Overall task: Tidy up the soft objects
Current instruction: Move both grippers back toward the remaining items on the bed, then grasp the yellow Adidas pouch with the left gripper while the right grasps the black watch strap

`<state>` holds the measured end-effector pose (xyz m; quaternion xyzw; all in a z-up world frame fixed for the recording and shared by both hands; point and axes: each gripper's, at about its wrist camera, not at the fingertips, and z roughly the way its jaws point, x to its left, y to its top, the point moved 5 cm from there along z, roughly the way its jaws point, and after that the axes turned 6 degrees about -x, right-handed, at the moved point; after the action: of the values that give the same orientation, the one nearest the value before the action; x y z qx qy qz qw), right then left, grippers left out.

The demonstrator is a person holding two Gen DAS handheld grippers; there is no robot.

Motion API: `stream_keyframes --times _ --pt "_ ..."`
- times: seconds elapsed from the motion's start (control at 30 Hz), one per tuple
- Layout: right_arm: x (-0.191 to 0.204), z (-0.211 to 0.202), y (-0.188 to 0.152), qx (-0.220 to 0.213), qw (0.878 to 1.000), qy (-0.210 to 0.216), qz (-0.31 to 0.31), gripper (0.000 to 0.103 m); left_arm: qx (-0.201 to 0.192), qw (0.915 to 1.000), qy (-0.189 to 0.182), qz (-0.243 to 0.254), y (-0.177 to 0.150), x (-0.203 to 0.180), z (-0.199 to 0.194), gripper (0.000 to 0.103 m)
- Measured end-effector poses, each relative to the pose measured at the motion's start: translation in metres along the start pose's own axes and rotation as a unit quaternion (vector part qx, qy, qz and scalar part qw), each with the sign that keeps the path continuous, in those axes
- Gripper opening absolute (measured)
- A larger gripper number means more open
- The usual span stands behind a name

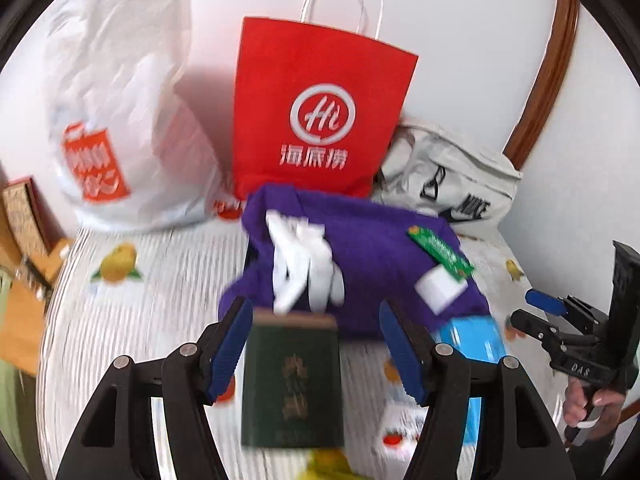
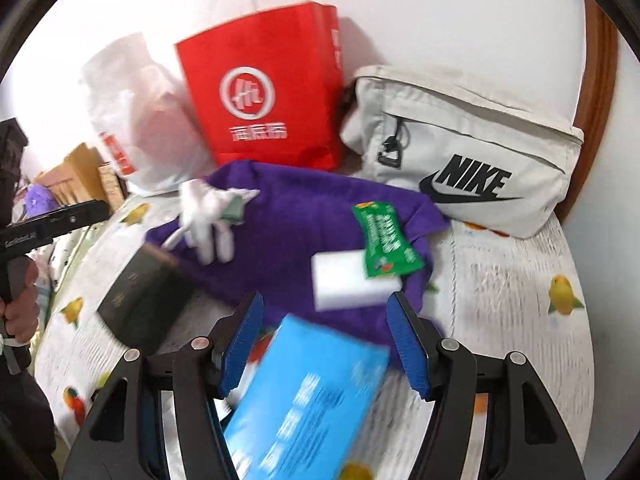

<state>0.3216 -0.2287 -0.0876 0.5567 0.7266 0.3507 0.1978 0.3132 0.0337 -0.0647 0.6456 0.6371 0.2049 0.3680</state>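
Two wrist views over a bed with a fruit-print quilted cover (image 1: 160, 304). The left gripper (image 1: 312, 344) stands released, its blue pads spread apart above a dark green book (image 1: 294, 380) that lies flat on the cover; neither pad touches the book. The right gripper (image 2: 324, 340) is likewise released, its pads wide of a light blue pack (image 2: 308, 396) lying tilted below it, with no contact visible. In the left wrist view the right gripper (image 1: 538, 312) appears at the right edge, carried by a hand (image 1: 592, 404); in the right wrist view the left tool enters from the left edge.

At the centre of the bed lies a purple cloth (image 2: 296, 232), spread and rumpled. On it rest a pair of white gloves (image 2: 208, 216) toward its left side, a white sponge block (image 2: 352, 280) toward its right side, and a green sachet (image 2: 384, 240) overlapping the top of the block. The blue pack lies at the cloth's near edge; the book lies just beside the cloth's near-left corner.

Behind the cloth, against the white wall, stand three bags from left to right: a white plastic bag with orange print (image 1: 120, 120), a red paper bag with white handles (image 1: 320, 112), and a pale grey Nike pouch (image 2: 464, 152). Motion blur softens both views.
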Motion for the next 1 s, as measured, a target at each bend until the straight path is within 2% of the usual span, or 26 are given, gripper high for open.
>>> stream_keyframes --times 0.27,0.47,0.7,0.9,1.0 --pt "0.033 -0.052 -0.057 0.000 1.000 0.025 -0.010 0.064 0.032 0.9993 -0.014 -0.013 -0.066 -0.011 -0.032 0.064" --pt "0.044 -0.072 -0.095 0.014 0.999 0.030 -0.015 0.064 0.056 0.9980 -0.028 -0.009 -0.116 -0.023 -0.049 0.064" --pt "0.049 -0.075 -0.133 0.036 0.999 0.039 0.007 0.064 0.071 0.9952 -0.043 0.051 -0.158 -0.053 -0.043 0.068" --pt "0.048 -0.072 -0.158 0.057 0.998 0.030 0.010 0.064 0.094 0.9917 -0.007 0.088 -0.186 -0.056 -0.017 0.068" --pt "0.050 -0.067 -0.165 0.065 0.997 0.031 0.013 0.064 0.084 0.9904 0.012 0.109 -0.191 -0.054 -0.011 0.068"
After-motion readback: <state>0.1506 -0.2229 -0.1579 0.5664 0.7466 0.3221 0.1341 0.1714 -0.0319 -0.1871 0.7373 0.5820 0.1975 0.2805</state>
